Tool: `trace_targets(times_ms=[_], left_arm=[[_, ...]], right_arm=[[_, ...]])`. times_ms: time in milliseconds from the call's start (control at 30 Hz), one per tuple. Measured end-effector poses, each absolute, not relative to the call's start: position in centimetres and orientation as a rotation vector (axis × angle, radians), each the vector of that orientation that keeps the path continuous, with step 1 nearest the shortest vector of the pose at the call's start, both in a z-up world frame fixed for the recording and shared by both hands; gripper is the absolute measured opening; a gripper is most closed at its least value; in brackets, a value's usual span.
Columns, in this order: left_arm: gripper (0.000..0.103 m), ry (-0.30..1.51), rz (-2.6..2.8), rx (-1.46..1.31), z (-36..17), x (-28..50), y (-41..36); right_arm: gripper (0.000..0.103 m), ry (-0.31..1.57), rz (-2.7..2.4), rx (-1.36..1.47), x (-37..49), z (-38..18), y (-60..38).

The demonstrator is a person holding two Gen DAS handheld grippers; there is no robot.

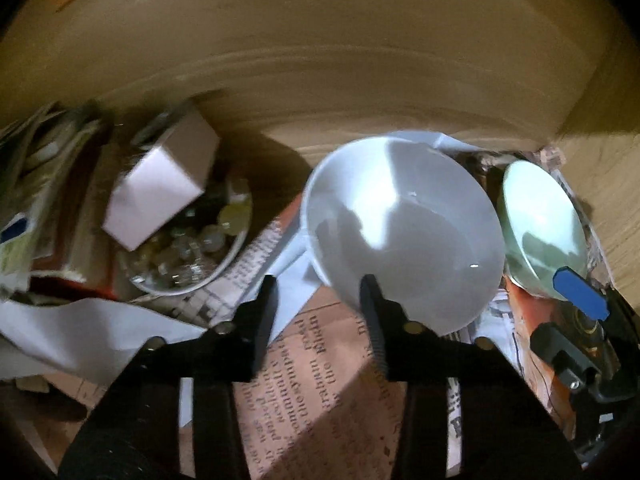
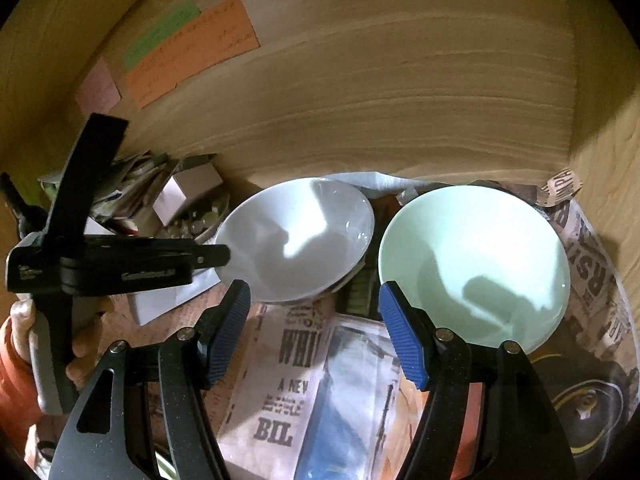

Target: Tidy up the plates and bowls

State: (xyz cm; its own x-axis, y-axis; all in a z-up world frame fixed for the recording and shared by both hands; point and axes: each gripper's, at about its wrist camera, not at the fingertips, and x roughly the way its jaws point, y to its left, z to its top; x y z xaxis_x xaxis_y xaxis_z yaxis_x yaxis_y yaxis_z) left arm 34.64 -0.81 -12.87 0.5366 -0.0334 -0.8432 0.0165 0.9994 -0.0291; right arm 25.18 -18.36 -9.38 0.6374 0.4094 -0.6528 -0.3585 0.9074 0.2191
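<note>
A white bowl stands on newspaper inside a wooden cabinet, with a pale green bowl to its right. My left gripper straddles the white bowl's near left rim: one black finger lies inside the bowl, the other outside with paper showing between it and the wall. In the right wrist view a fingertip of the left gripper meets that rim. My right gripper stands wide. Its right blue pad is at the green bowl's near left rim, and its left pad is over bare newspaper.
A small bowl of glass trinkets with a white box on it stands left of the white bowl, beside a pile of papers. The wooden back wall carries coloured notes. A side wall closes the right. A hand in an orange sleeve holds the left gripper.
</note>
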Motion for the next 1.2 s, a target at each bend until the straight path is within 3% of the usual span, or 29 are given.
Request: trace_targets(times_ms=[100,533,700,800,967,1200], left_arm=[[0.021,1.025,-0.059,0.003,-13.6,35.1,-1.5],[0.020,1.071,-0.103,0.050,-14.0,31.3,-0.3],[0.020,1.092,-0.134,0.059,-14.1,28.3,0.3],[0.020,1.087,-0.137,0.079,-14.0,26.8,0.4],[0.020,1.073,-0.143,0.061,-14.0,26.2,0.7],[0.020,1.062,-0.116,0.074,-13.9,26.4,0.2]], right_arm=[[0.063,0.770,0.443,0.066,25.1,-9.5,-18.4],[0.044,0.823,0.464,0.051,25.4,-10.5,-18.1],[0.042,0.853,0.467,0.046,25.8,-11.3,-17.6],[0.034,0.889,0.479,0.046,26.2,-12.0,-17.2],[0.013,0.946,0.518,0.049,26.7,-13.0,-16.7],[0.013,0.931,0.511,0.026,26.0,-12.6,-16.2]])
